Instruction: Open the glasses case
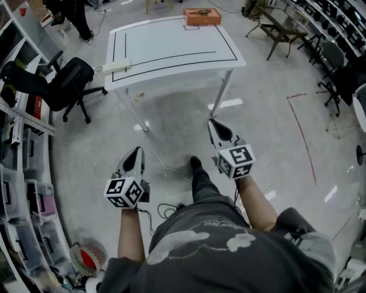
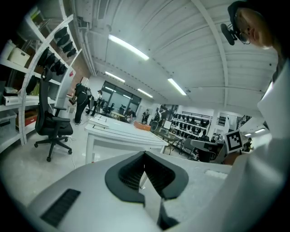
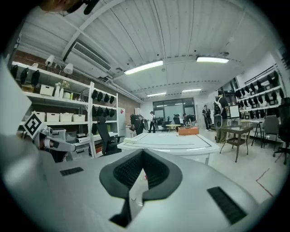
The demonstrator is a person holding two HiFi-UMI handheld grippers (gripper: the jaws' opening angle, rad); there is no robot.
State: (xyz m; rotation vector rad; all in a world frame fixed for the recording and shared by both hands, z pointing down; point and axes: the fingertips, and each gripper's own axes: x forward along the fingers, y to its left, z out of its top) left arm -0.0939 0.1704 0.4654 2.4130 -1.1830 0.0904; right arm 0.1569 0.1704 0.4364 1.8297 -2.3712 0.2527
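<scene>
Left of the bench: black office chair, with shelving further left along the wall. Left claw is held short of the bench's near edge, over bare floor. It's shut with nothing in it, pads meeting at the tip. A white bar-shaped item sits on the bench's left edge, can't tell what it is. Only candidate for the glasses case is the orange box at the bench's far edge, right of centre. It's too small to make out a hinge or seam. Right claw is also short of the near edge, close to the bench's right front leg, closed and empty. Both claws are well apart from the case, so the task isn't started. My read: rigid shell, light, probably smooth, so it'll skate on the bench top if pushed. Needs 2 claws: 1 pinning the base at a short end, the other lifting the lid lip opposite the hinge. A sprung hinge may snap back.
</scene>
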